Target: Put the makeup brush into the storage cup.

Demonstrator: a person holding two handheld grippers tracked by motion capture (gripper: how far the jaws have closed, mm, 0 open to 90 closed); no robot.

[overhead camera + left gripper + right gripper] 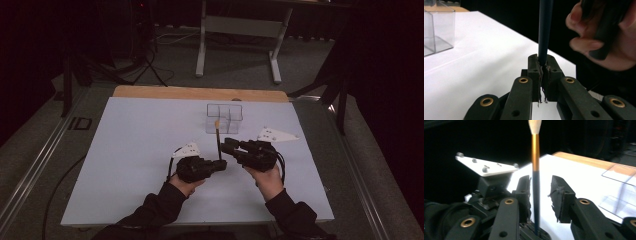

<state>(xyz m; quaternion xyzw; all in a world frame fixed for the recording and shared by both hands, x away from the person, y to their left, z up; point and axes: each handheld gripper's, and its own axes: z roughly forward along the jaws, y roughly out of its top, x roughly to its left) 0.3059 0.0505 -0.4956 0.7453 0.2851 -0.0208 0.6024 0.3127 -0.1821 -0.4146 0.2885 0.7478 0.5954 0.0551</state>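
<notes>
Left gripper (220,164) low over the white table sheet (130,150), jaws squeezed tight on the bottom end of a paintbrush (218,142); same clamp seen close in the left gripper view, pads (536,71) pinched together around the dark handle (544,30)

Paintbrush upright, nearly vertical: dark blue handle below, gold ferrule (535,151) above it, pale bristle tip (535,125) at the top, pointing up

Right gripper (226,145) facing the left one from the other side, jaws parted with the brush handle standing between them; in the right gripper view, handle close against the left pad (524,192), clear gap to the right pad (559,195), so no squeeze from this side. Whether the left pad actually touches the handle: cannot tell

Clear plastic box (224,119) with inner dividers standing on the sheet just beyond the brush tip, well clear of both grippers; also at the upper left of the left gripper view (437,27)

Both hands, left (186,186) and right (269,181), in dark sleeves, entering from the near edge of the table

Wooden tabletop edge (200,93) showing past the far end of the sheet
</notes>
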